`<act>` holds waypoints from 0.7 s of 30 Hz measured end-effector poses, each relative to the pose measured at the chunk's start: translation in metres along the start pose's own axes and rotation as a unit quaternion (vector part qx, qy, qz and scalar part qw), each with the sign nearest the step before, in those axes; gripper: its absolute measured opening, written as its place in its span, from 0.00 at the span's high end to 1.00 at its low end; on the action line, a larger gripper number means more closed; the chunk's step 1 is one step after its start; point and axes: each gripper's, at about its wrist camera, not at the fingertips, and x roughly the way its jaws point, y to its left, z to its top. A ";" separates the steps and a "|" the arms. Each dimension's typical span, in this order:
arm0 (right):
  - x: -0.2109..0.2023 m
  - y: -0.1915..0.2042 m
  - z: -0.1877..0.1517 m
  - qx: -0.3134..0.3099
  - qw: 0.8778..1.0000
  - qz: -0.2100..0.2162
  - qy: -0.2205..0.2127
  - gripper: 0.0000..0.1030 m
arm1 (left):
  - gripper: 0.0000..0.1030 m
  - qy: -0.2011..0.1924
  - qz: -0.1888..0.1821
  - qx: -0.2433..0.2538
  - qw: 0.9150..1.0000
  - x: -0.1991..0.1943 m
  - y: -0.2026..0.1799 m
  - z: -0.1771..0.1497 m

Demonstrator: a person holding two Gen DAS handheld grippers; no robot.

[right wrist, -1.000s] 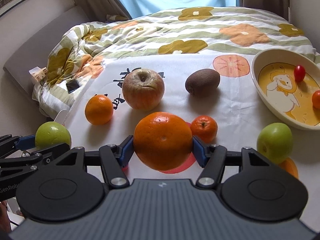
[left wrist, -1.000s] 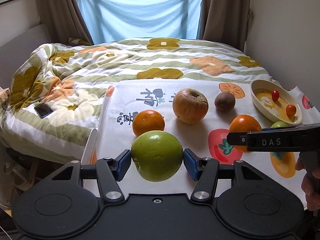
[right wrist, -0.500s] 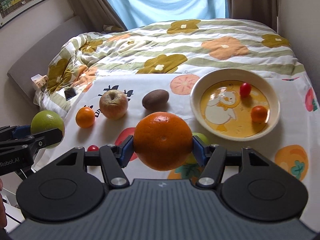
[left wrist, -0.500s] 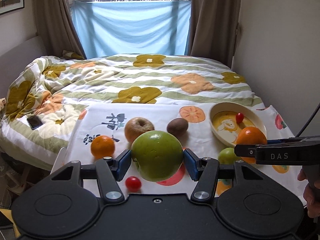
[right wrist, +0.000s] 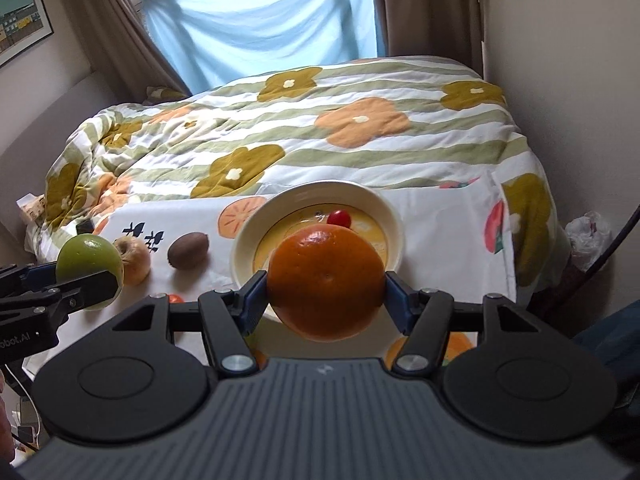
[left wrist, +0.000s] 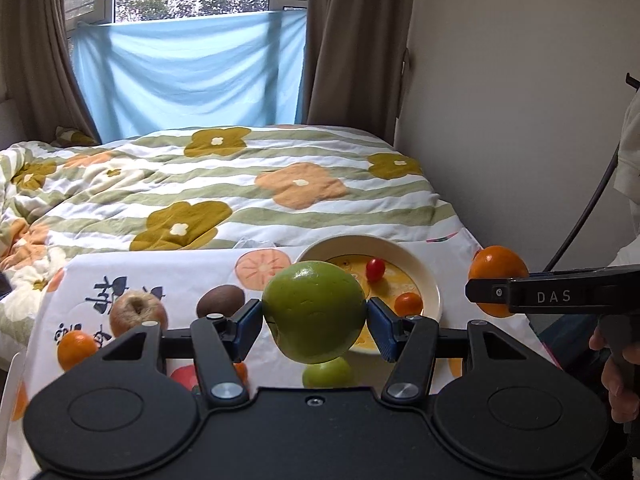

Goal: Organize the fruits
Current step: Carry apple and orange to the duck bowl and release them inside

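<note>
Two fruits aloft: green apple (left wrist: 314, 312) in the left gripper (left wrist: 315, 322); orange (right wrist: 326, 284) in the right gripper (right wrist: 325, 300)
Fingers, left: blue pads (left wrist: 250, 326) pressed on the apple's flanks at 3 and 9 o'clock; half-wide, gripping
Fingers, right: clamped on the orange across its widest girth; fruit above the bowl (right wrist: 384, 208)
Bowl contents: cherry tomato (right wrist: 339, 218) at 12 o'clock; a second small orange-red fruit (left wrist: 408, 303) at 4 o'clock; middle open
Handling, judged: apple firm, waxy, may slip; orange heavier, rind gives a little; hold both at the equator; lower gently, both will roll
Edges: bowl rim raised; cloth (left wrist: 168, 276) ends near 3 o'clock by the wall (left wrist: 520, 120)
Open room: kiwi (right wrist: 188, 250), wrinkled apple (right wrist: 134, 260), small green fruit (left wrist: 327, 372) lie outside the bowl; grippers sit close together, risk of collision
</note>
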 end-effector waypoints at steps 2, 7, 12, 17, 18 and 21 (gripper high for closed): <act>0.003 -0.007 0.005 0.007 1.000 -0.010 -0.004 0.26 | 0.40 0.001 -0.010 0.009 1.000 0.014 -0.007 0.009; 0.018 -0.020 0.015 0.039 0.999 -0.024 -0.004 0.26 | 0.40 0.010 -0.026 0.031 0.999 0.052 -0.016 0.028; 0.044 -0.022 0.026 0.054 0.998 -0.034 0.001 0.26 | 0.40 0.022 -0.034 0.070 0.997 0.096 -0.019 0.044; 0.070 -0.022 0.036 0.072 0.997 -0.042 0.006 0.26 | 0.40 0.042 -0.045 0.106 0.992 0.141 -0.017 0.050; 0.075 -0.022 0.037 0.077 0.996 -0.045 0.007 0.26 | 0.40 0.048 -0.047 0.113 0.991 0.153 -0.017 0.051; 0.089 -0.026 0.041 0.091 0.994 -0.053 0.011 0.26 | 0.40 0.062 -0.055 0.140 0.987 0.182 -0.018 0.052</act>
